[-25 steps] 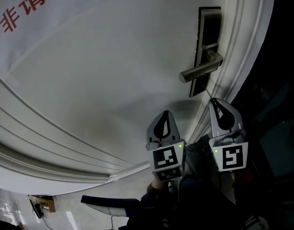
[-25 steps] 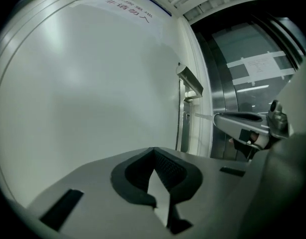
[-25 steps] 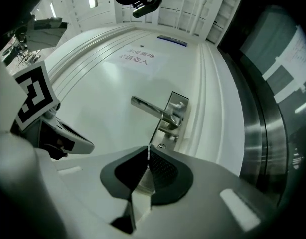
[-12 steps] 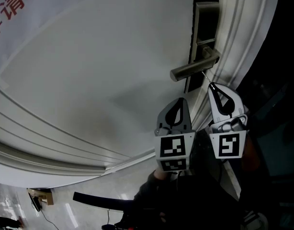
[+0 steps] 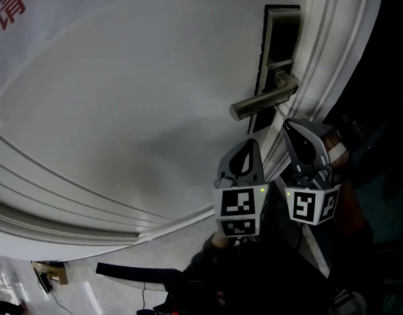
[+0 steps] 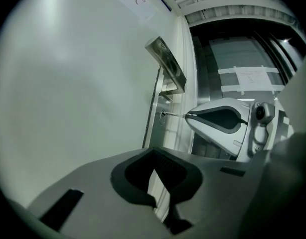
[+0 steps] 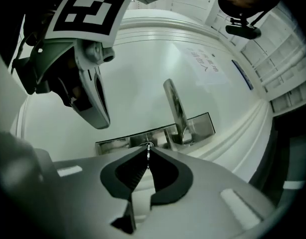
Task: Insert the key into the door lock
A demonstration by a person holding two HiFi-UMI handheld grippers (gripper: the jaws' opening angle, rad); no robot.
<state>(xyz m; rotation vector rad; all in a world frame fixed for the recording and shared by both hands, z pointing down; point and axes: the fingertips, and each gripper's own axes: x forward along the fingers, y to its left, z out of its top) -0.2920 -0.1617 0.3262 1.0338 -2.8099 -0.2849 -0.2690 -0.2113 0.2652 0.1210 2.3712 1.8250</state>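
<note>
Right gripper (image 5: pixel 290 128), its jaws pinched on a thin silver metal key (image 6: pixel 174 115), is held just below the brushed-metal lever handle (image 5: pixel 264 102). The key's tip is seen at the keyhole (image 6: pixel 163 114) in the tall metal lock plate (image 5: pixel 274 44), close to the white door's (image 5: pixel 142 90) moulded edge (image 5: pixel 333 44). Left gripper (image 6: pixel 154 153), its jaws pressed together on nothing, is held just beside it, clear of plate and lever.
</note>
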